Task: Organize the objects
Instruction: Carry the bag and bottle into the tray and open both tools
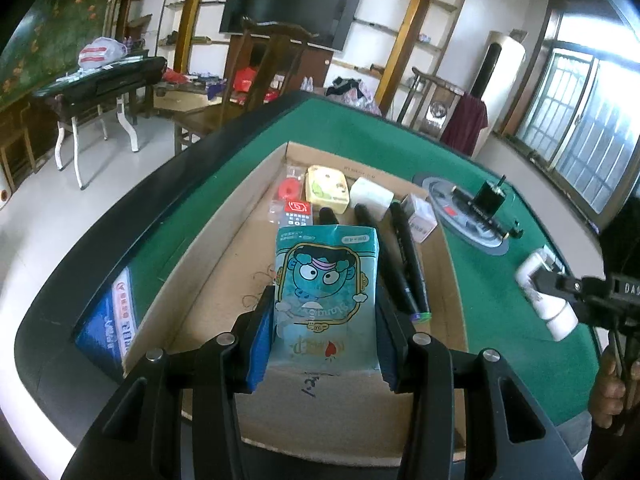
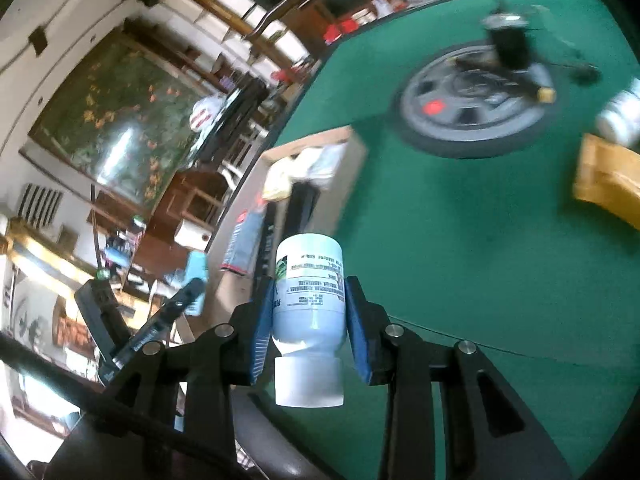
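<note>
The left gripper pinches a tissue pack above the cardboard box. The right gripper clamps a white bottle, green table beyond.

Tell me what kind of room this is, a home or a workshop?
Most likely a lived-in home's sitting or games room: a green felt table like a mahjong table, a wall-mounted television, carved wooden chairs, and a large floral painting.

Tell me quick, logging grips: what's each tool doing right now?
Left tool: closed on the tissue pack, over the box.
Right tool: closed on the white bottle.
</note>
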The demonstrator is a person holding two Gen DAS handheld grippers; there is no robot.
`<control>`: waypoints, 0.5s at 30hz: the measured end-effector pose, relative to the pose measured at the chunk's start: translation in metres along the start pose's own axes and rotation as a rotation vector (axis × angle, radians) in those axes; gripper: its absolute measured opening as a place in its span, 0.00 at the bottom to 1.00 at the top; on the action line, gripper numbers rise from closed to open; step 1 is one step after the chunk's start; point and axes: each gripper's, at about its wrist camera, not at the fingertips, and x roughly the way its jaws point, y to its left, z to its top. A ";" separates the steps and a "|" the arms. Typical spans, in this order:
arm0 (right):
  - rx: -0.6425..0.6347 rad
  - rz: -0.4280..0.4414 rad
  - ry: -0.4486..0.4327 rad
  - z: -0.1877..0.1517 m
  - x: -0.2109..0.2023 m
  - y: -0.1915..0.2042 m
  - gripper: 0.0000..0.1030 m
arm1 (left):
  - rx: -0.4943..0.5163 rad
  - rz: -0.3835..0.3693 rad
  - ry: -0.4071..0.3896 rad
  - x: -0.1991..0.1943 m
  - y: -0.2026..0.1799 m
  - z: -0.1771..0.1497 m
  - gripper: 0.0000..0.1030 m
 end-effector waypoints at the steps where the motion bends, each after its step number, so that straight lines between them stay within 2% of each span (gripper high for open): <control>1: -0.003 0.004 0.012 0.002 0.009 0.005 0.31 | 0.008 0.012 0.008 0.004 0.000 0.002 0.38; 7: -0.022 -0.006 0.063 0.024 0.066 0.035 0.31 | 0.007 0.016 0.079 0.025 0.005 0.015 0.38; 15: 0.002 -0.065 0.110 0.049 0.126 0.046 0.31 | 0.044 0.045 0.108 0.039 -0.005 0.024 0.41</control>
